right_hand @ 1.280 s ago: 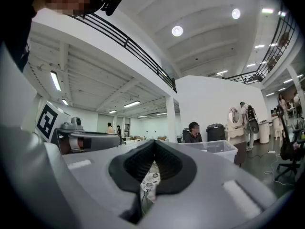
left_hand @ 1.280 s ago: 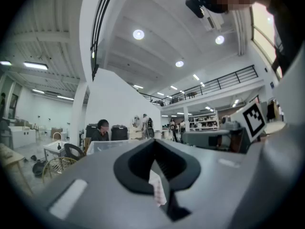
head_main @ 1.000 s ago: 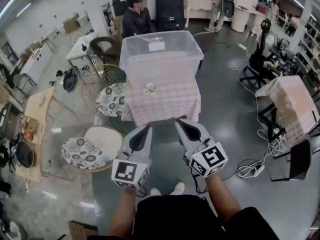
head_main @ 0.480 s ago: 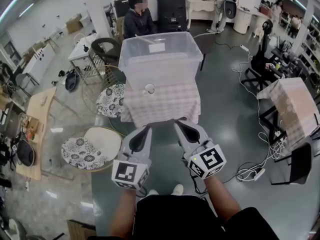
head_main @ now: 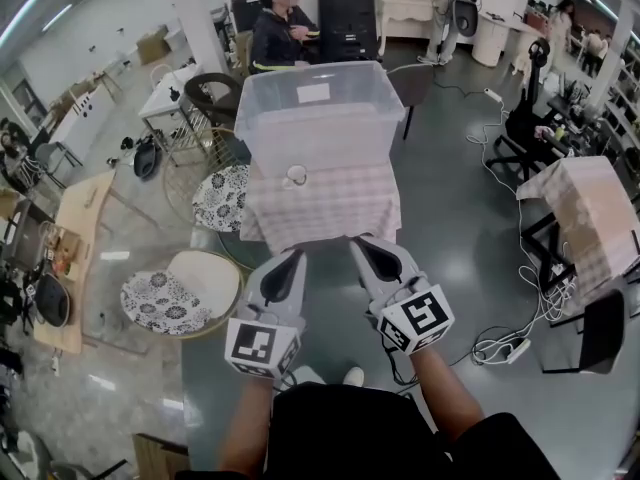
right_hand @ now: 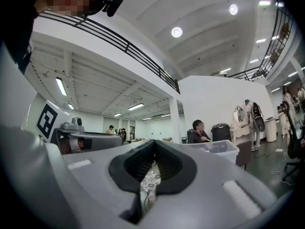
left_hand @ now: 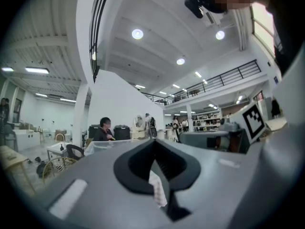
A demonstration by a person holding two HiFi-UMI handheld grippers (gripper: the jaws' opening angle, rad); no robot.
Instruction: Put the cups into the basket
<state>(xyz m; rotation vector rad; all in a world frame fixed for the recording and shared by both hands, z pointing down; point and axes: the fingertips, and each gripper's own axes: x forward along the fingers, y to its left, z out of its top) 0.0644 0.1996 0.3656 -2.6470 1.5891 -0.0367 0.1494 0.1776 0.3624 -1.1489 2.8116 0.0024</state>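
The cup (head_main: pixel 297 176) is a small clear glass. It stands alone on the surface (head_main: pixel 340 208), just in front of the near wall of the basket (head_main: pixel 320 118) and a little left of the middle; I cannot tell if it touches that wall. The basket is a large clear plastic box with an open top and a white label (head_main: pixel 313 93) on its far wall, and it takes the far half of the surface. A pale checked cloth (head_main: pixel 320 230) covers the surface and hangs down over the near edge. The left tongs (head_main: pixel 290 263) and the right tongs (head_main: pixel 360 248) are held side by side, low before this near edge and well apart from the cup. Both are fully closed with nothing between the pads. The room is a big hall with a dark shiny floor (head_main: pixel 450 198). A person (head_main: pixel 277 30) sits behind the basket, next to black containers (head_main: pixel 345 13). To the left, two round stools (head_main: pixel 225 200) with flowered seats stand close to the surface. To the right the floor is free up to a second covered table (head_main: pixel 590 208), and cables (head_main: pixel 505 340) lie near it.
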